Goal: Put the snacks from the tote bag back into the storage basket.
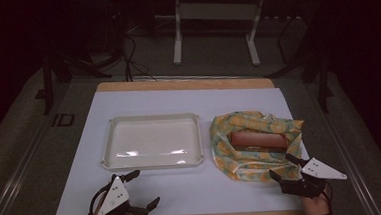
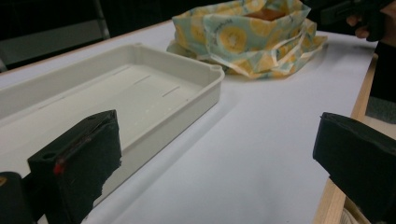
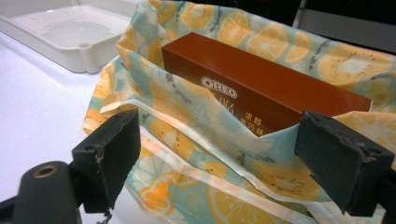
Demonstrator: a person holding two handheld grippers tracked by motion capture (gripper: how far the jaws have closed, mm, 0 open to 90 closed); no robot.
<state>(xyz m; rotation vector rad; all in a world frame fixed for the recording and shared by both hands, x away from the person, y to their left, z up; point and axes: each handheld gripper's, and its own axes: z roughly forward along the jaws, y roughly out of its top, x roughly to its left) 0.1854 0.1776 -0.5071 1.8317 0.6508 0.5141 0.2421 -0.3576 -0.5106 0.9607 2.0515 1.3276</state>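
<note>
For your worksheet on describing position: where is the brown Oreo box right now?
The Oreo box lies inside the open fruit-print bag on the table's right side, beside the white tray, just ahead of the right hand-held gripper.

1. Bag [image 3: 196,135]: thin cloth-like sheet, matt, creased, with a printed citrus pattern.
2. Box [image 3: 261,88]: brown card, smooth, slight sheen.
3. Tray [image 1: 153,141]: cream plastic, glossy.
4. Table [image 1: 187,83]: wood edge, matt white cover.
</note>
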